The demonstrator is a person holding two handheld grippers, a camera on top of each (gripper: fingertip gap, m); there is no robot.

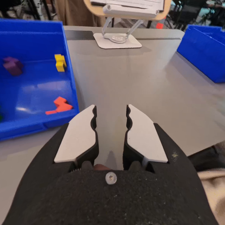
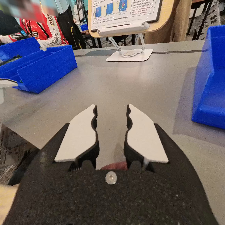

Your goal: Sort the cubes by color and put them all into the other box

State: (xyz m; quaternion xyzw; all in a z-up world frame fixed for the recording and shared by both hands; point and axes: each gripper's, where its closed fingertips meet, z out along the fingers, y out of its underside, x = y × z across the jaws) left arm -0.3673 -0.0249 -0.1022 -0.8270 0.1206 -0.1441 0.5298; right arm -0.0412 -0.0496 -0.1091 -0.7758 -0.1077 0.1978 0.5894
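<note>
left gripper fingers apart, empty | right gripper likewise | left box glossy plastic: yellow, red, blurred purple cubes | right box interior hidden | desk matte grey

the worktop is plain grey with a darker grey strip along its far edge. both boxes, the left box and the right box, are bright blue. inside the left one lie yellow cubes, purple cubes and orange-red cubes (a sliver of green at the edge). each gripper has white jaws on speckled black. the stand is white.
</note>
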